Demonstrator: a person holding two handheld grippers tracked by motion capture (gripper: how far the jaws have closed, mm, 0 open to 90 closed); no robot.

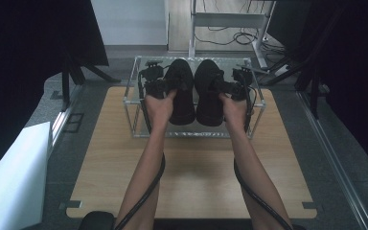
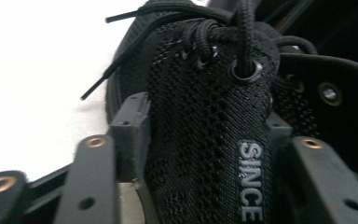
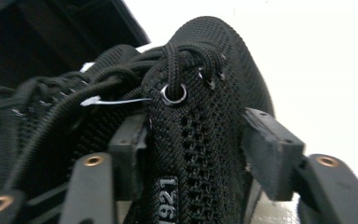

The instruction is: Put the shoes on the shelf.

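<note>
Black mesh fabric makes up both shoes, which stand side by side, toes away from the person, on top of a clear rack [image 1: 133, 96] set on the wooden surface [image 1: 196, 177]. The left shoe [image 1: 179, 91] has the left gripper [image 1: 165, 86] at its collar, and the right shoe [image 1: 209, 93] has the right gripper [image 1: 223, 87] at its own. In the left gripper view, the jaws stand spread on either side of the mesh side panel [image 2: 205, 140] by the top eyelet, and the left pad sits just off the fabric. In the right gripper view, the jaws are likewise spread, with a clear gap between the right pad and the mesh [image 3: 191, 140], so neither shoe is pinched. The uppers look soft and light and would likely fold under pressure, while the laces [image 2: 121, 70] hang loose and could snag. The reinforced strip around the eyelets seems the firmest place to take hold.
</note>
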